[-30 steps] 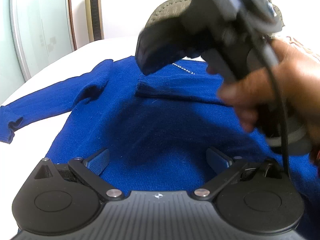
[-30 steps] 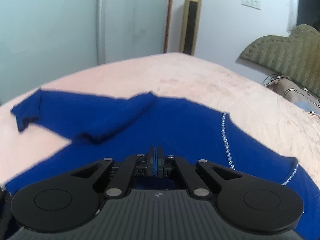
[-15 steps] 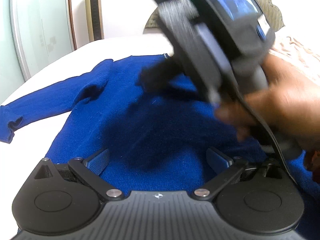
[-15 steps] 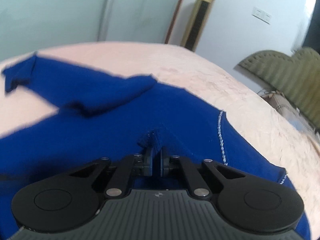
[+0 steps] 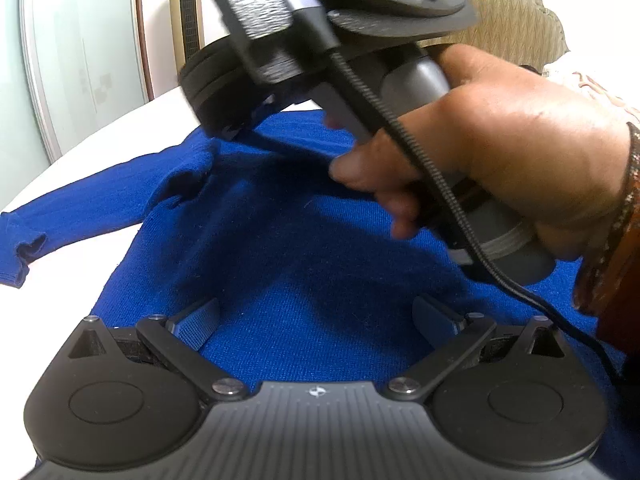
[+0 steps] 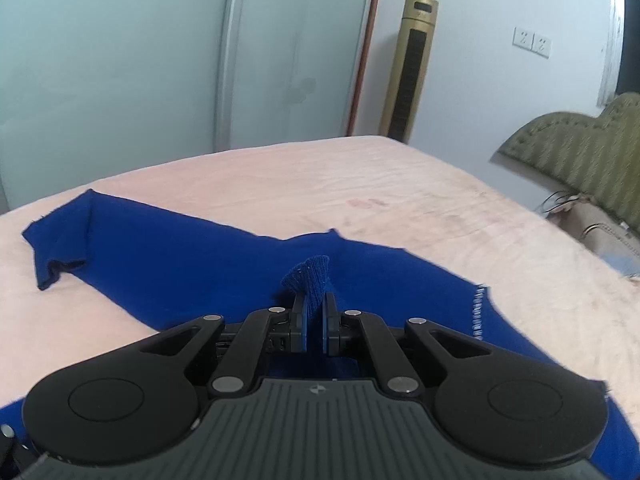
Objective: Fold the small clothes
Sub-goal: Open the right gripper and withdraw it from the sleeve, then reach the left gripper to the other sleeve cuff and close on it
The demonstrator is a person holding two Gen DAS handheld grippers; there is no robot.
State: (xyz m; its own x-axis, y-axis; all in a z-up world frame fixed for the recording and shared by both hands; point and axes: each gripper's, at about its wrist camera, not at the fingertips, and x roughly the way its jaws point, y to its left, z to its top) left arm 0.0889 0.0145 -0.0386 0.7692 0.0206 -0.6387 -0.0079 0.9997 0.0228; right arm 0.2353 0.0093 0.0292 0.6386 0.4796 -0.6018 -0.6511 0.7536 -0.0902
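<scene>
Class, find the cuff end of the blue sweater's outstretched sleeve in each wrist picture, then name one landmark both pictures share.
Left wrist view: the sleeve cuff lies at the far left edge, on the bed.
Right wrist view: the sleeve cuff lies left of centre, folded over on the pink bedcover.
Shared landmark: the gold tower fan against the wall.

Setting, as I see it: home bedroom. Evidence: pink bed sheet (image 6: 360, 184), green padded headboard (image 6: 580, 152), gold tower fan (image 6: 412, 64), frosted sliding door (image 6: 288, 52), wall sockets (image 6: 532, 42).
</scene>
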